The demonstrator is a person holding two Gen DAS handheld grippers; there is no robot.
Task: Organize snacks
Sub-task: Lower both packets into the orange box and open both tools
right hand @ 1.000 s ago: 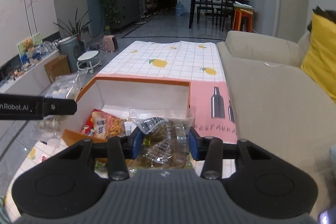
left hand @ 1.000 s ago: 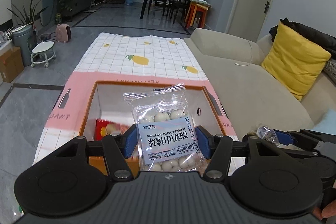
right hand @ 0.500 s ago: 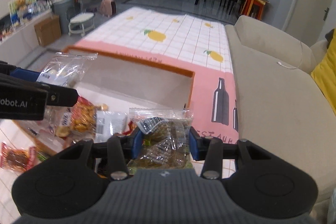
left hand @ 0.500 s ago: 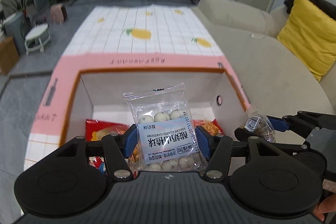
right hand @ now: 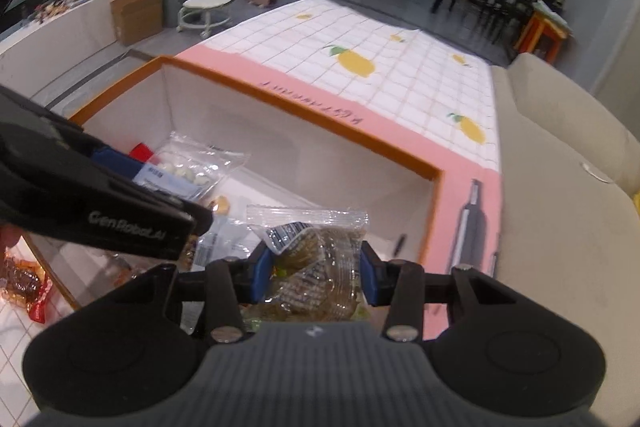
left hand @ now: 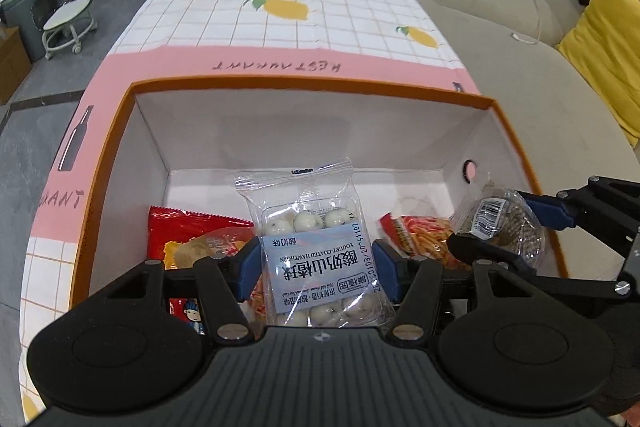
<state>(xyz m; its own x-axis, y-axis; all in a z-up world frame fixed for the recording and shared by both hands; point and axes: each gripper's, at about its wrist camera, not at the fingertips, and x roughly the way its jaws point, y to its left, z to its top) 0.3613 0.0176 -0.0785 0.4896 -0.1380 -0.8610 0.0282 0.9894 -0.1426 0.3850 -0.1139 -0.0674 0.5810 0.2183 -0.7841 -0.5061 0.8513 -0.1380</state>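
Observation:
My left gripper (left hand: pixel 314 273) is shut on a clear packet of white yogurt hawthorn balls (left hand: pixel 308 223) and holds it over the open orange-rimmed box (left hand: pixel 304 85). My right gripper (right hand: pixel 314 267) is shut on a clear packet of brown snacks (right hand: pixel 316 251) over the box's right side (right hand: pixel 434 187); it also shows in the left wrist view (left hand: pixel 502 223). The left gripper's packet shows in the right wrist view (right hand: pixel 188 171). Red snack bags (left hand: pixel 188 235) and an orange-striped bag (left hand: pixel 420 235) lie inside the box.
The box stands on a table with a pink and lemon-print cloth (left hand: pixel 280 11). A beige sofa (left hand: pixel 532 83) with a yellow cushion (left hand: pixel 604 43) runs along the right. A red snack packet (right hand: pixel 20 287) lies on the cloth left of the box.
Both grippers have moved forward and tilted down over the box with their packets still held. The box interior and the snacks in it now fill more of both views.

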